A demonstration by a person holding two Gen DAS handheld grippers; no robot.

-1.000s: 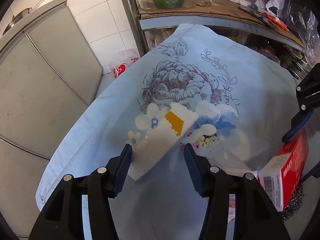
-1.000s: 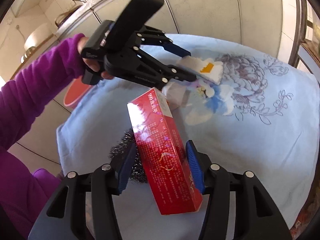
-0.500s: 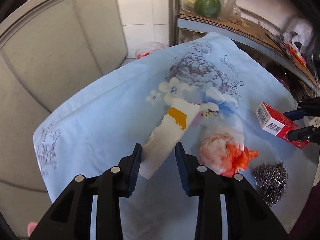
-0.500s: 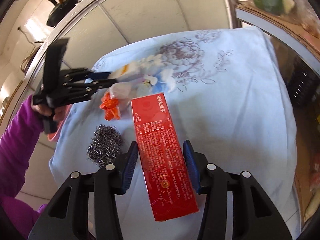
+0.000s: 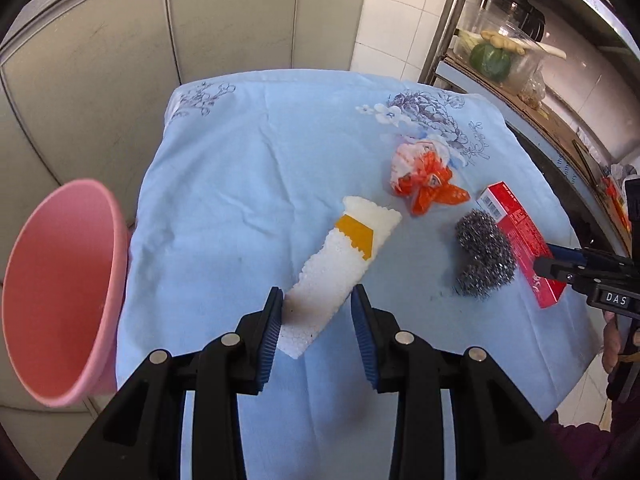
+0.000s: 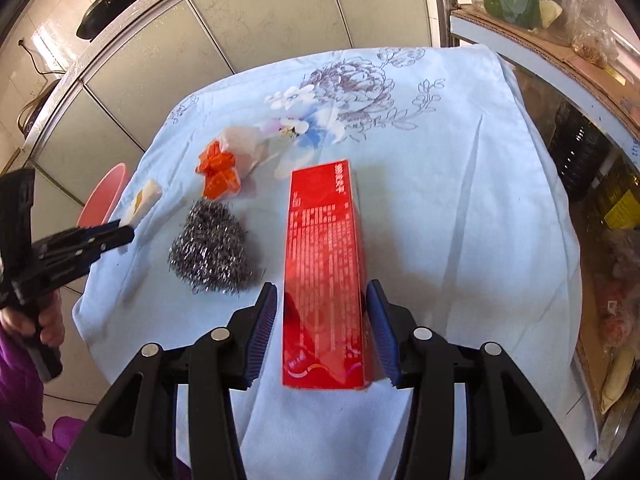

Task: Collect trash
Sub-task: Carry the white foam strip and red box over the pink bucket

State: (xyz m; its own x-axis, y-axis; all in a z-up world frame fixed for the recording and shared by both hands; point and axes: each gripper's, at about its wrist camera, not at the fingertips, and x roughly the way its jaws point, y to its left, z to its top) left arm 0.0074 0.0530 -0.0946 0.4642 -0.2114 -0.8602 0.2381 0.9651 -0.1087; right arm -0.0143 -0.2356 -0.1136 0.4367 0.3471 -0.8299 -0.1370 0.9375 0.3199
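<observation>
A white foam strip (image 5: 344, 264) with an orange patch sticks out from my left gripper (image 5: 317, 292), which is shut on its near end above the blue cloth. A pink bin (image 5: 60, 292) opens just to its left. My right gripper (image 6: 322, 292) is shut on a long red box (image 6: 324, 272), gripping it by the sides at its near half. A steel wool pad (image 6: 212, 256) lies left of the box on the cloth. A crumpled orange-and-white plastic bag (image 6: 220, 172) lies beyond the pad. In the right wrist view the left gripper (image 6: 100, 236) holds the foam (image 6: 144, 200) by the bin's rim (image 6: 104, 200).
The floral blue cloth (image 5: 248, 168) covers a small table. Grey cabinet doors (image 5: 120, 40) stand behind it. A metal shelf (image 5: 500, 92) with a green squash and bags runs along the right edge. A person's purple sleeve (image 6: 16, 380) is at lower left.
The left gripper's jaws narrowed onto the foam strip and carried it leftward, bringing the pink bin into view. The right gripper rolled and the red box now points straight ahead.
</observation>
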